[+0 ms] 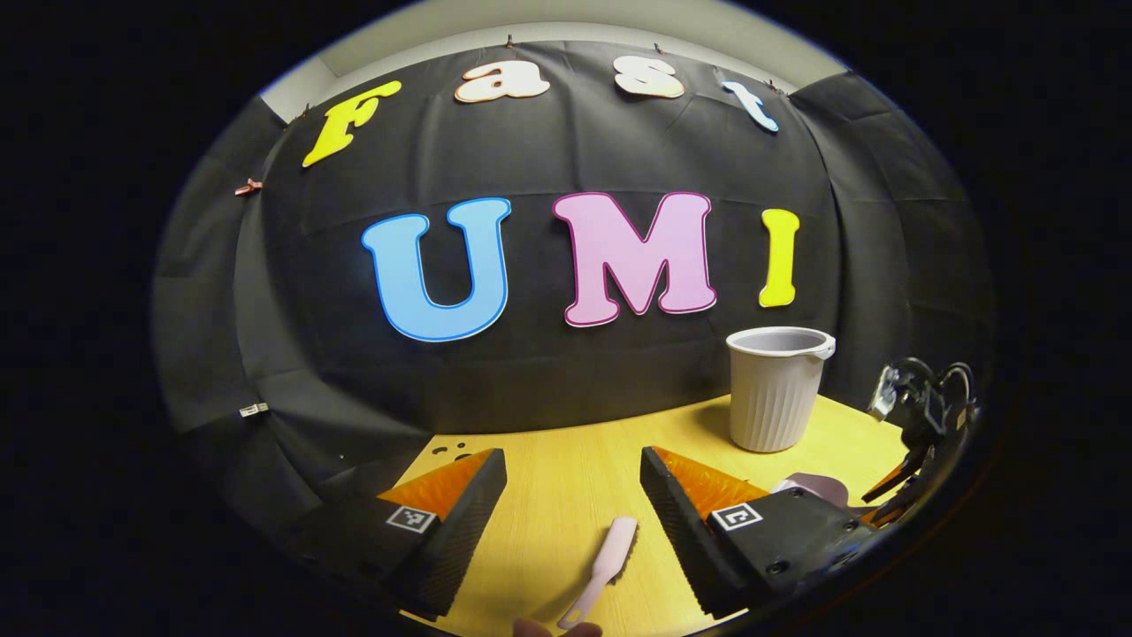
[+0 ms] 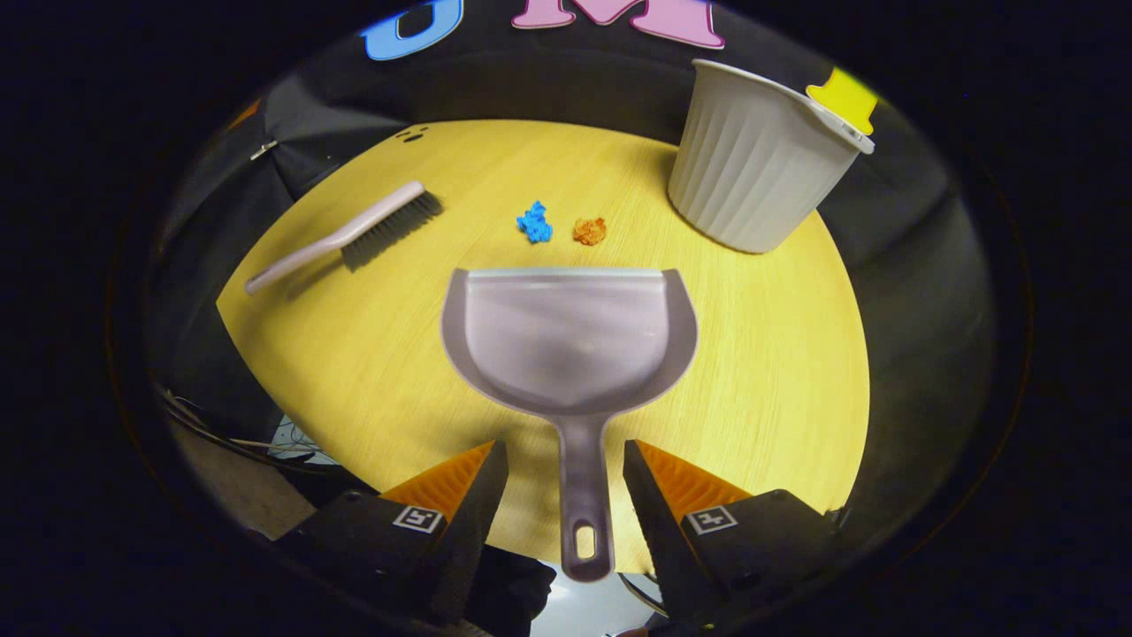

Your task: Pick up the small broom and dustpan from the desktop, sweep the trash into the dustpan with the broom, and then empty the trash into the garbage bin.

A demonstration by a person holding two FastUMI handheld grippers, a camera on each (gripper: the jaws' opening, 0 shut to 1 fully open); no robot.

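Both hand-held grippers agape, left, right; broom handle cut off below.

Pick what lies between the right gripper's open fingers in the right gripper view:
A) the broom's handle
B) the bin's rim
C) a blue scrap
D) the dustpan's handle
D: the dustpan has its handle running down between the open fingers of the right gripper, neither pressing on it.
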